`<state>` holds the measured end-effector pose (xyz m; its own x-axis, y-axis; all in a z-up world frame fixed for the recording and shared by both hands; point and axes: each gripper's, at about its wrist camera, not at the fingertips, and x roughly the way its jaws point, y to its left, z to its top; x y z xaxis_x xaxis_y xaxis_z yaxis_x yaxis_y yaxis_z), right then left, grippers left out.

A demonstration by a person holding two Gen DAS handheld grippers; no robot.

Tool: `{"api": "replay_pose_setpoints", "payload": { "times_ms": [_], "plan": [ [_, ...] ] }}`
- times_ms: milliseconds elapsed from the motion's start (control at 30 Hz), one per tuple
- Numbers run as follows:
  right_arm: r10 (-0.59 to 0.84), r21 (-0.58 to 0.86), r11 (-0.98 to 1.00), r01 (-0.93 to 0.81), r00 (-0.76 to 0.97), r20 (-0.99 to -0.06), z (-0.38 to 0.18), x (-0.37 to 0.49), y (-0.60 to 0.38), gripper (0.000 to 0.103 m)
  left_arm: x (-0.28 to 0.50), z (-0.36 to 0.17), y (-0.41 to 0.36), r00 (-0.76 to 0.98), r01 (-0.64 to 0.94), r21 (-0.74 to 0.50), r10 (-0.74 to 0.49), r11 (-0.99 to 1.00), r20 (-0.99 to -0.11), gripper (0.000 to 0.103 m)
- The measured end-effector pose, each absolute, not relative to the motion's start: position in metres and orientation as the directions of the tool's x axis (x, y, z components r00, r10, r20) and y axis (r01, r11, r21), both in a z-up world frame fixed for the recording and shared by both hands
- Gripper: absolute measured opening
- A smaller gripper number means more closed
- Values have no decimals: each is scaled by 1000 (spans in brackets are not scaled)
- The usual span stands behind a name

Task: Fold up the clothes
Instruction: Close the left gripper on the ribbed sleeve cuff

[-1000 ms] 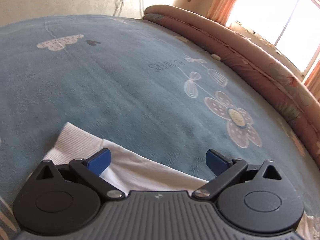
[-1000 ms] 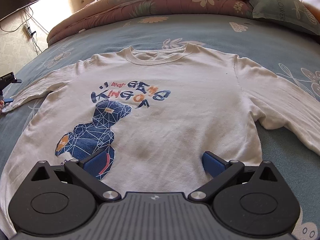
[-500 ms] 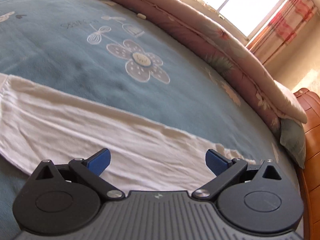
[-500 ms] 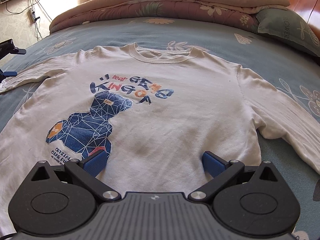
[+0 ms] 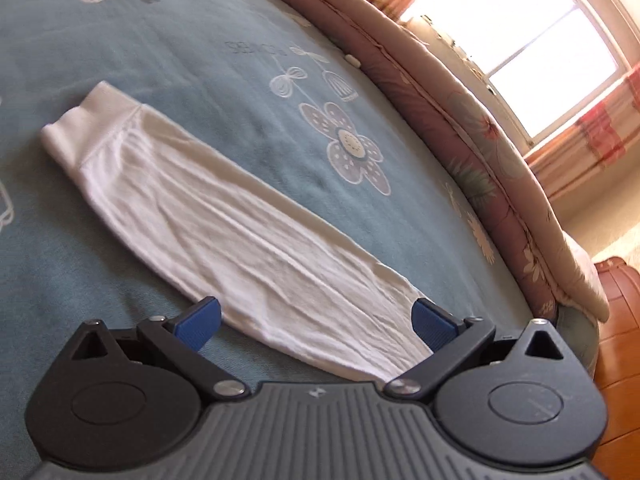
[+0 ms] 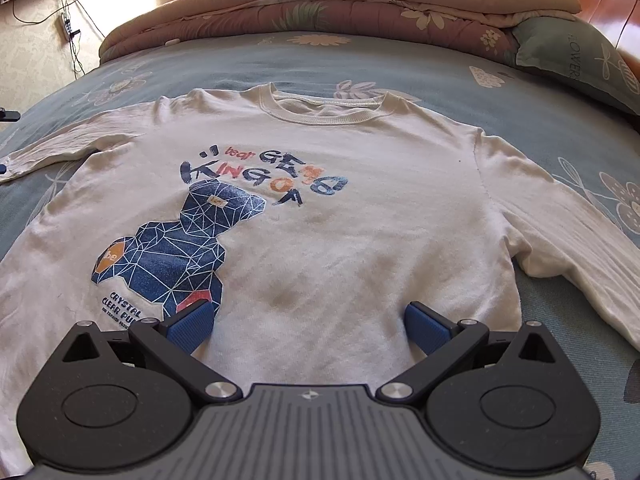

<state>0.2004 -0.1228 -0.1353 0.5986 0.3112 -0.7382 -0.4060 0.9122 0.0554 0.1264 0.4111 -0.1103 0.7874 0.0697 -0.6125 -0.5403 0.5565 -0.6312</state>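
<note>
1. On the bed (image 6: 460, 80), over a blue-grey sheet printed with pale flowers, a white long-sleeved shirt (image 6: 360, 208) lies flat, face up, with its neckline (image 6: 324, 110) toward the rolled quilt (image 6: 340, 4) at the far edge.
2. The shirt front carries a dark blue geometric bear print (image 6: 176, 252) and blue and orange lettering above it.
3. Both sleeves are spread outward from the body; the one on the right side of the right wrist view (image 6: 568, 248) runs down toward the lower right corner.
4. The right gripper (image 6: 308, 326) hovers over the lower part of the shirt, its blue-padded fingers (image 6: 190, 326) spread wide and holding nothing.
5. The left gripper (image 5: 316, 322) hangs over the other sleeve (image 5: 248, 228), which lies stretched out and slightly creased across the sheet, its ribbed cuff (image 5: 88, 120) at the far end.
6. Its fingers (image 5: 198, 322) are likewise spread apart and empty, one on each side of the sleeve's width; whether they touch the cloth cannot be told.
7. Beyond the quilt a bright window (image 5: 532, 36) with orange-checked curtains shows, and a pillow (image 6: 576, 56) lies at the right beside a wooden headboard (image 6: 612, 4).
</note>
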Motion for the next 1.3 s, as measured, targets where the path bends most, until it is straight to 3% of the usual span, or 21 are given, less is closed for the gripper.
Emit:
{"api": "replay_pose_setpoints", "payload": {
  "times_ms": [267, 1300],
  "plan": [
    [304, 41, 913, -407, 607, -734, -136, 199, -121, 103, 98, -143, 433, 866, -472, -736, 99, 485, -490, 102],
    [298, 23, 911, -412, 616, -729, -137, 197, -119, 103, 143, -148, 458, 855, -518, -668, 308, 534, -417, 102]
  ]
}}
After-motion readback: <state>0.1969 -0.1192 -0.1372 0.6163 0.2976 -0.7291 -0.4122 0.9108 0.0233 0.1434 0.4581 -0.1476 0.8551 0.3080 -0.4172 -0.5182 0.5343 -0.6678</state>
